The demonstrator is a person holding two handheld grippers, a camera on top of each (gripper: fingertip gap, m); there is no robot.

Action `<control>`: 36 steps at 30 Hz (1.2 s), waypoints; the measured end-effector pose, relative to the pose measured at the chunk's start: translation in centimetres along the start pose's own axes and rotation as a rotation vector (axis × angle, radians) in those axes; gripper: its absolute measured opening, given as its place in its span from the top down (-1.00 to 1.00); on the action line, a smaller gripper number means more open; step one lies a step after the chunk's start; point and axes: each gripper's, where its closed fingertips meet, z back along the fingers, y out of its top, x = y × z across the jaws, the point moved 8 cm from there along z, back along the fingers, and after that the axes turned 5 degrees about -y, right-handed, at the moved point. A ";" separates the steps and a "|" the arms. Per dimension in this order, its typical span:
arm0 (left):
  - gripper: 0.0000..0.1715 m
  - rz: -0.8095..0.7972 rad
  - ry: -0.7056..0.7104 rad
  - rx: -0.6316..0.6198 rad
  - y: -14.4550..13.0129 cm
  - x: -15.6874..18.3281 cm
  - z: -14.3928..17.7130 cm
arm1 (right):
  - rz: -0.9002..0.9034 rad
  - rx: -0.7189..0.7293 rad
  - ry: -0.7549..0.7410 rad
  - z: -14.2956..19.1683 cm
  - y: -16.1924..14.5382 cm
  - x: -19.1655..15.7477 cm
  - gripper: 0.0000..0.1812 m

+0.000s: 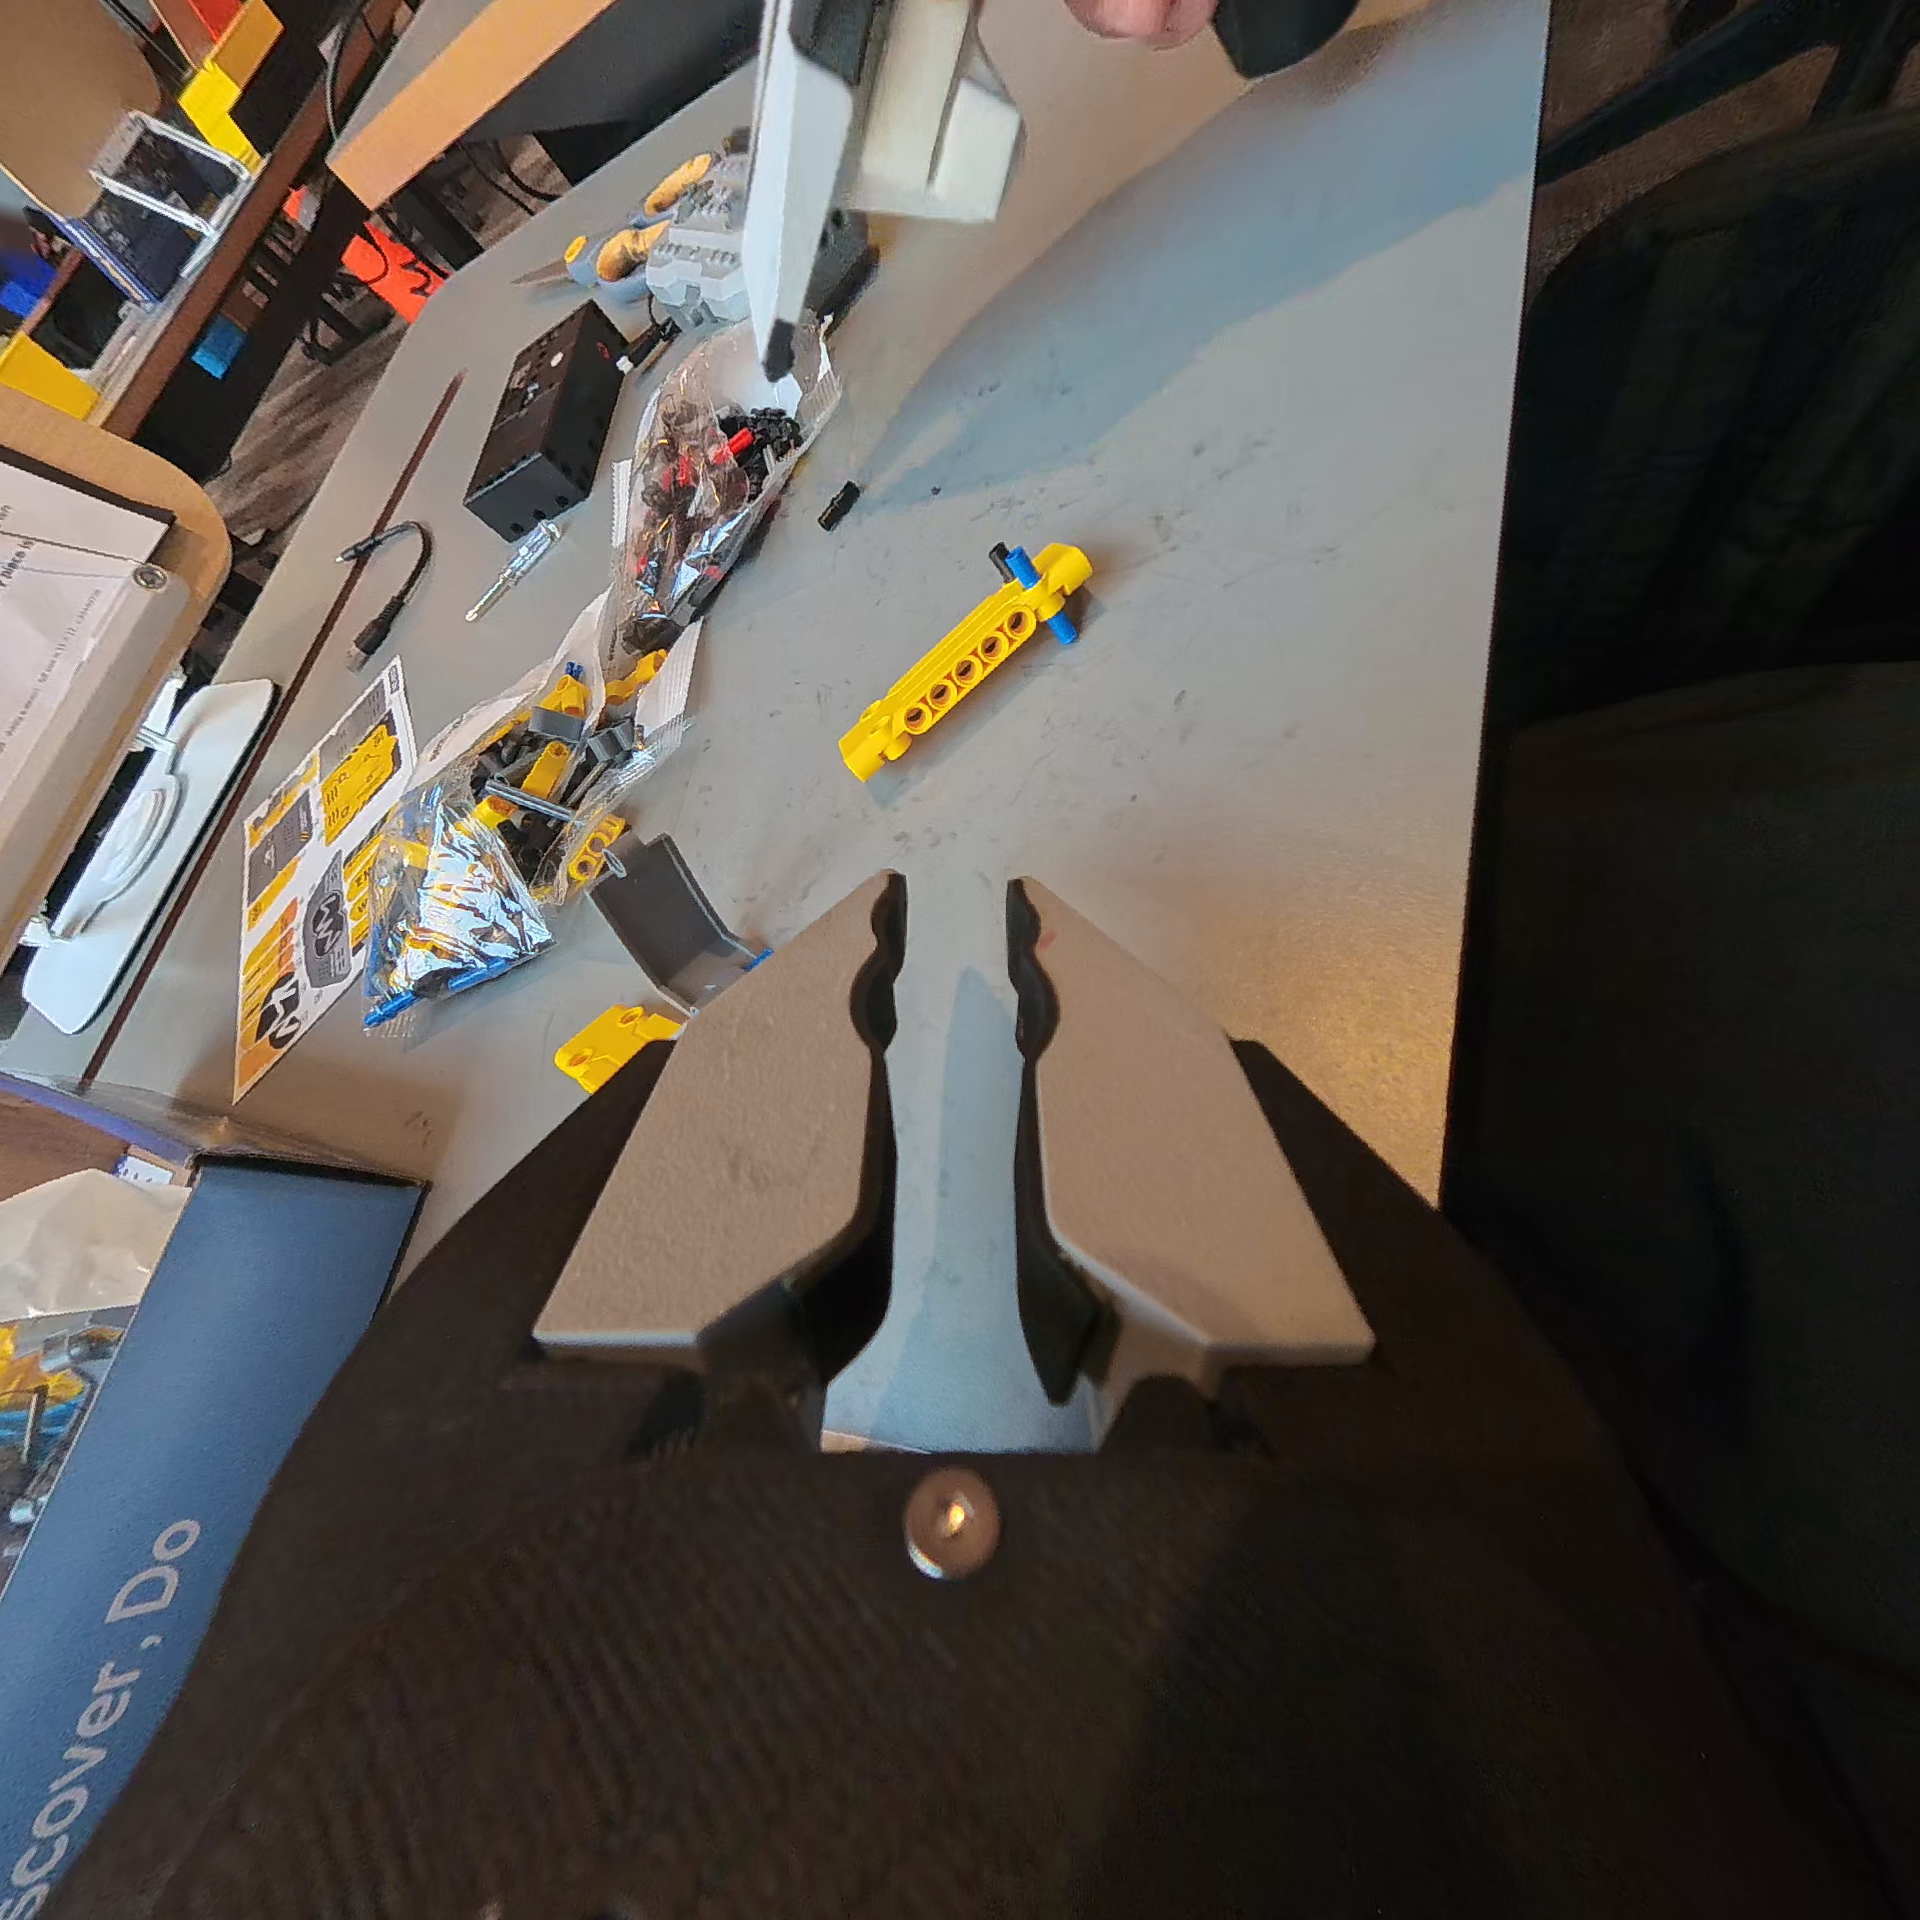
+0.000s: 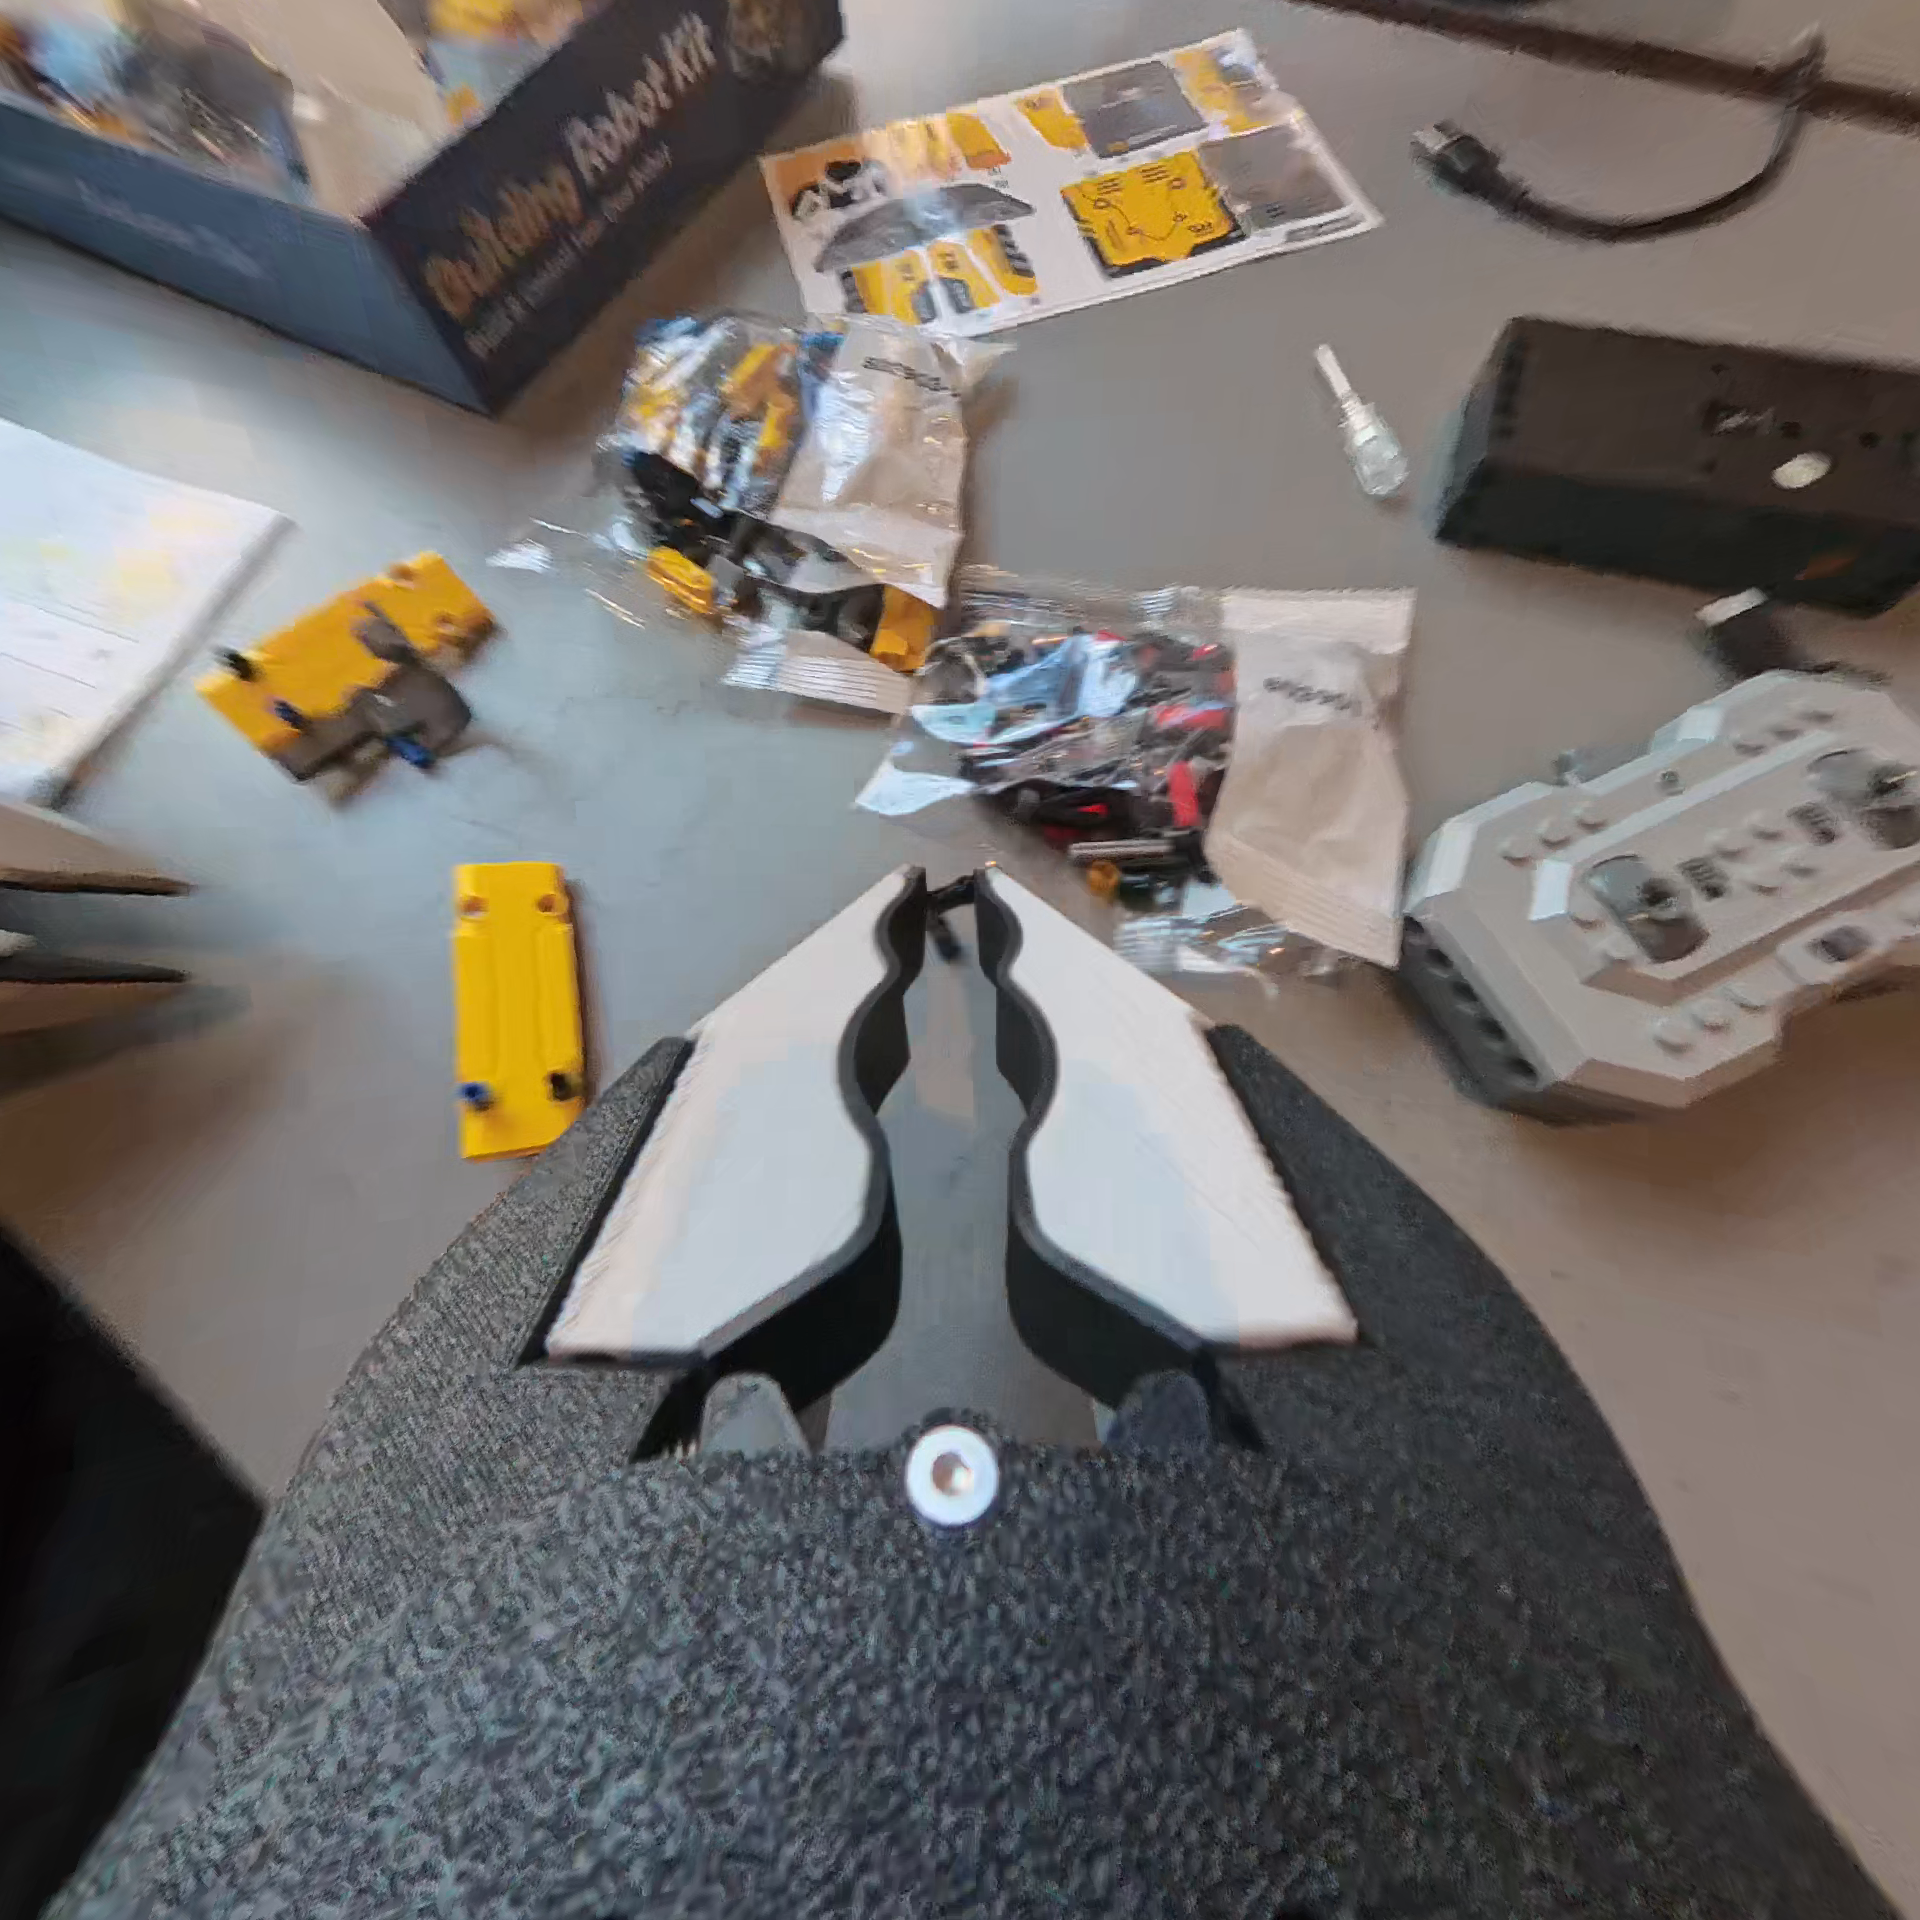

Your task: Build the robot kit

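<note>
My left gripper [image 1: 956,888] is open and empty, low over the grey table [image 1: 1247,623]. A yellow beam with holes and blue pins [image 1: 966,660] lies just ahead of its tips, and a small black pin [image 1: 840,506] lies beyond that. My right gripper [image 2: 951,878] is shut on a small black pin [image 2: 945,914] pinched at its tips, just in front of a clear bag of black and red parts [image 2: 1091,717]. It also shows in the left wrist view [image 1: 779,358], raised over that bag [image 1: 707,499].
A second bag of yellow and grey parts [image 2: 790,488], a yellow panel [image 2: 514,1023], a yellow-grey assembly [image 2: 353,665], a grey hub [image 2: 1683,894], a black box [image 2: 1683,468], a sticker sheet [image 2: 1070,177], a cable [image 2: 1621,197] and a dark blue carton [image 2: 416,208] lie around. The table edge [image 1: 1486,727] runs along the right. The grippers' ends are close to 20 cm from one another. From my right tips it is roughly 12 cm to the grey hub [image 2: 1683,894]; from my left, 30 cm.
</note>
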 end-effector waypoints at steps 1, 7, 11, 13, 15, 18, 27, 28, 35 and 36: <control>0.81 -0.002 0.001 0.000 0.0 0.0 0.0 | -0.096 -0.008 0.092 0.1 -0.1 0.1 0.90; 0.81 -0.009 0.003 -0.002 0.0 0.1 0.0 | -0.507 -0.036 0.386 -0.2 -1.4 1.0 0.90; 0.81 -0.008 0.002 -0.002 0.0 0.1 0.0 | -0.366 -0.080 0.269 -0.6 -1.6 0.8 0.87; 0.81 -0.008 0.001 -0.003 0.0 0.1 0.0 | -0.234 -0.106 0.188 -0.8 -1.6 0.3 0.86; 0.81 -0.011 0.002 -0.003 0.0 0.1 0.0 | -0.090 -0.144 0.082 -1.1 -1.8 -0.1 0.82; 0.81 -0.016 0.006 -0.001 0.0 0.2 0.0 | 0.067 -0.117 -0.038 -0.4 -1.5 -0.5 0.82; 0.81 -0.048 0.019 -0.010 0.0 0.4 -0.1 | -0.003 0.174 -0.161 4.5 -3.2 -0.7 0.79; 0.81 -0.050 0.022 -0.012 0.0 0.4 -0.1 | 0.017 0.178 -0.188 4.6 -3.5 -0.8 0.79; 0.80 -0.047 0.029 0.025 0.1 0.4 0.3 | 0.050 0.168 -0.224 3.3 -3.3 -1.3 0.80; 0.79 -0.053 0.031 0.031 0.2 0.5 0.4 | 0.058 0.150 -0.231 3.0 -3.4 -1.4 0.80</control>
